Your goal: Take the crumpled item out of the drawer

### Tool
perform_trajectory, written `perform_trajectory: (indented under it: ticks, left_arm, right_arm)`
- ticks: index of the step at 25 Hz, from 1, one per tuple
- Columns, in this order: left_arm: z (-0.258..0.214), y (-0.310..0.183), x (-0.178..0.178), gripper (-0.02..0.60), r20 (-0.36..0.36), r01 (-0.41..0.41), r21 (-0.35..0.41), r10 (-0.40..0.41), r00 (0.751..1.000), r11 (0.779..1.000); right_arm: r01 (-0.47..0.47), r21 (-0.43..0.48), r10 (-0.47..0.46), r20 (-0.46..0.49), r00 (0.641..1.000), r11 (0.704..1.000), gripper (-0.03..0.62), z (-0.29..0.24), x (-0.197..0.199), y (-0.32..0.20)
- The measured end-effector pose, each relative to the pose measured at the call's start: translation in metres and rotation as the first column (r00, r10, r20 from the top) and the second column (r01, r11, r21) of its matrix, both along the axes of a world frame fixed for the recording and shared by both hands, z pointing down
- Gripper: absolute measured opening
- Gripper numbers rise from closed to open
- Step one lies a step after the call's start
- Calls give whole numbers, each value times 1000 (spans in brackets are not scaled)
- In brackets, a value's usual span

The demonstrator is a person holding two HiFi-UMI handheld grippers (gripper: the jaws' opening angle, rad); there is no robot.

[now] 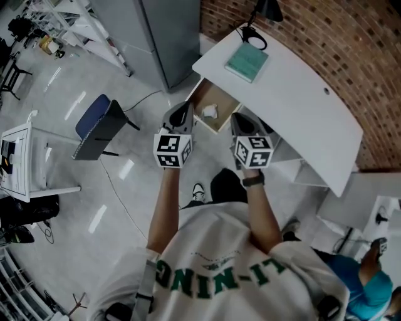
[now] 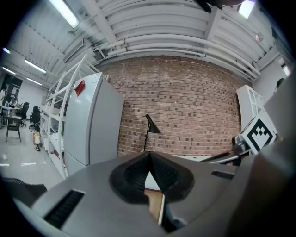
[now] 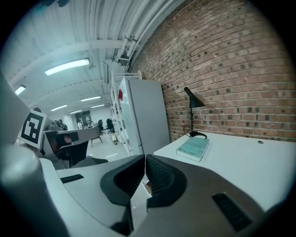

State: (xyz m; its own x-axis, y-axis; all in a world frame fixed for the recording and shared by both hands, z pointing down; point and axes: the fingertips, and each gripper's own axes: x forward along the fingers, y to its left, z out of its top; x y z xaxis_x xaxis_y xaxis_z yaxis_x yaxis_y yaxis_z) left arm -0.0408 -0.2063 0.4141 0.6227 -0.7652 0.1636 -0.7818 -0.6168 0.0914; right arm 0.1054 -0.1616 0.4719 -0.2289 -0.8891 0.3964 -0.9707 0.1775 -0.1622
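Observation:
The wooden drawer [image 1: 220, 99] stands pulled out from under the white desk [image 1: 294, 100]. A white crumpled item [image 1: 209, 111] lies inside it. My left gripper [image 1: 187, 111] hovers at the drawer's left side, my right gripper [image 1: 238, 118] at its right, and both are above and short of the crumpled item. In the left gripper view the left gripper [image 2: 149, 156] has its jaws shut on nothing, with a strip of the drawer's wood [image 2: 155, 203] showing below them. The right gripper [image 3: 144, 158] is also shut and holds nothing.
A teal book [image 1: 247, 61] and a black desk lamp [image 1: 263, 12] sit at the desk's far end, by the brick wall [image 1: 326, 37]. A grey cabinet [image 1: 166, 34] stands left of the desk. A dark chair [image 1: 100, 125] is on the floor to the left.

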Motion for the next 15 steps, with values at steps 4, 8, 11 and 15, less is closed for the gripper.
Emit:
perform_trajectory:
  ticks: [4, 8, 11, 15]
  left_arm:
    - [23, -28, 9, -3, -7, 9, -26, -9, 1000, 1000]
    - [44, -55, 19, -3, 1, 18, -60, -18, 1000, 998]
    - [65, -66, 23, -3, 3, 22, -102, -22, 1000, 995]
    - [86, -82, 27, -3, -3, 34, -144, -35, 999, 989]
  right_arm:
    - [38, -41, -38, 2, 999, 998, 6, 25, 4, -28]
    - [81, -85, -82, -4, 997, 993, 6, 48, 3, -56]
    - [121, -139, -124, -15, 992, 983, 6, 75, -4, -65]
    - [153, -201, -158, -11, 987, 968, 6, 105, -5, -78]
